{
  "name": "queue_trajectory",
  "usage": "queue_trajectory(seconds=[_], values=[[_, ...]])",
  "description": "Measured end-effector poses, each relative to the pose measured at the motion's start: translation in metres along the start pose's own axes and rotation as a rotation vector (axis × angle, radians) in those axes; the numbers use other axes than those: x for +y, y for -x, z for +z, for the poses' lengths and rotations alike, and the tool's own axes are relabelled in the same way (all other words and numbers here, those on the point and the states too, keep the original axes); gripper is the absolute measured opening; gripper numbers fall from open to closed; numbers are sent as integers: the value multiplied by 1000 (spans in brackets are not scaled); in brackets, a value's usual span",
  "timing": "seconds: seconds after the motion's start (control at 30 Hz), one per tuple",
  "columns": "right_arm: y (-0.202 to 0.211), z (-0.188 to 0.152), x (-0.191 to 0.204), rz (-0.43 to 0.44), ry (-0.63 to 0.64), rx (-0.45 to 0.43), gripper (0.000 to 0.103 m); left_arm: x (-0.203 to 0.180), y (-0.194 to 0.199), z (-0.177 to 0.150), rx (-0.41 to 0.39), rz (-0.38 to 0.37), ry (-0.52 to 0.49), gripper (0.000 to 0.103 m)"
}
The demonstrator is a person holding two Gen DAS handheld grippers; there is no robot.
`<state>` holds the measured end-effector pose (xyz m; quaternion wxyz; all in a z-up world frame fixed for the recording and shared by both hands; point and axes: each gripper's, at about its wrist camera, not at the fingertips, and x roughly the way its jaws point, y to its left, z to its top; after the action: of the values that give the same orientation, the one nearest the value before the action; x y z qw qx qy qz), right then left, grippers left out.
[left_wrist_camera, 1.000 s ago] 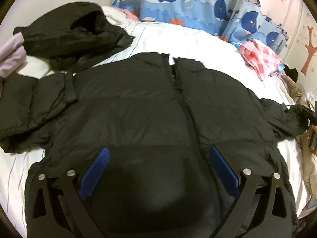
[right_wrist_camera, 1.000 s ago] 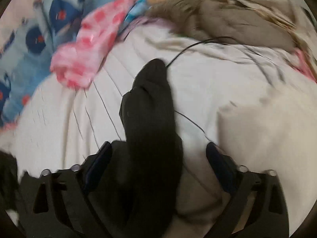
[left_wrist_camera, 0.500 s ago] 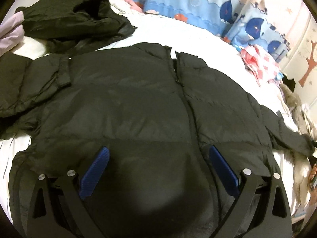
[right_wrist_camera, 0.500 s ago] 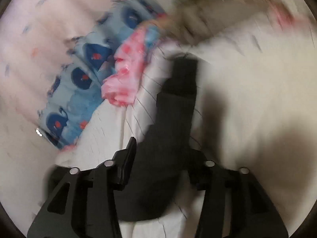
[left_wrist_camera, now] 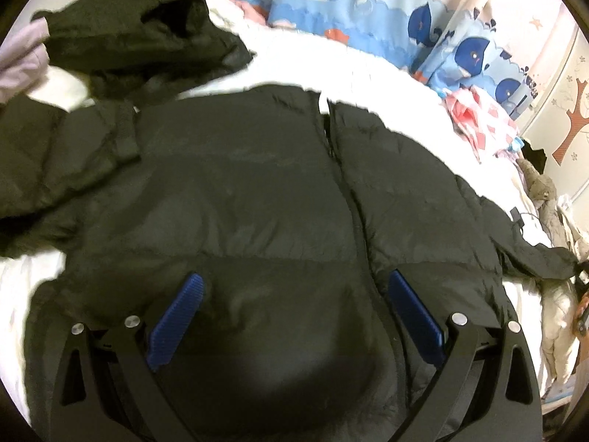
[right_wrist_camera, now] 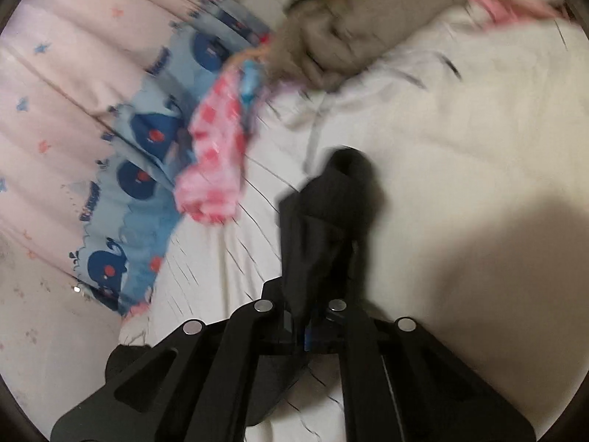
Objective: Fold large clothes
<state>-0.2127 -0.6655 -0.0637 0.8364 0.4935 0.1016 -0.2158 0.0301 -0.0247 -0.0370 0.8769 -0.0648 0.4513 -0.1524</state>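
While the large black quilted puffer jacket (left_wrist_camera: 250, 191) lies spread front-up across the white bed sheet (left_wrist_camera: 331, 62), its zip running up the middle toward the collar, the left gripper (left_wrist_camera: 294, 316) hangs above the jacket's lower body with its two blue ribbed pads (left_wrist_camera: 176, 316) set wide apart and nothing between them. One sleeve is bunched up at the left edge of the left wrist view, and the other sleeve (left_wrist_camera: 530, 254) stretches out to the right toward the bed's edge. A second dark crumpled garment (left_wrist_camera: 140, 33) sits beyond the jacket's left shoulder, touching a pale lilac cloth (left_wrist_camera: 22, 59) at the frame's border. Behind the bed hangs a blue whale-print curtain (left_wrist_camera: 360, 7), and a pink-and-white checked cloth (left_wrist_camera: 482, 121) lies near the far right corner of the sheet. In the blurred right wrist view, the right gripper (right_wrist_camera: 302, 324) has its jaws drawn close together and pinches the black sleeve end (right_wrist_camera: 327, 221), whose cuff stands up ahead of the fingers over the white striped sheet (right_wrist_camera: 460, 140). The same pink checked cloth (right_wrist_camera: 213, 162) and whale curtain (right_wrist_camera: 147, 169) lie to the left of that sleeve, and a grey-brown fuzzy garment (right_wrist_camera: 338, 44) is heaped at the far side of the bed.
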Motion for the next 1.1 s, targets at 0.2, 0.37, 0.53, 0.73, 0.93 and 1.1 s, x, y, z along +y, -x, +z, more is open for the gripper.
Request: queue_trajectory(seconds=[0.2,0.37,0.53,0.73,0.93,1.1], values=[[-9,-41,147,137,318,-93,3,7,12,7,-61,157,-74,96],[-47,-112,264,288,453,-27,3,25,13,9,-27,228,-92,96],[-88,-210,371,428,549,99,3,56,42,19,-81,271,-76,96],[-134,-359,443,514,697,320,3,114,74,32,-124,306,60,96],[-181,-509,453,508,876,567,3,156,80,33,-114,312,174,96],[-220,-592,429,407,1009,860,7,165,78,35,-103,278,209,96]])
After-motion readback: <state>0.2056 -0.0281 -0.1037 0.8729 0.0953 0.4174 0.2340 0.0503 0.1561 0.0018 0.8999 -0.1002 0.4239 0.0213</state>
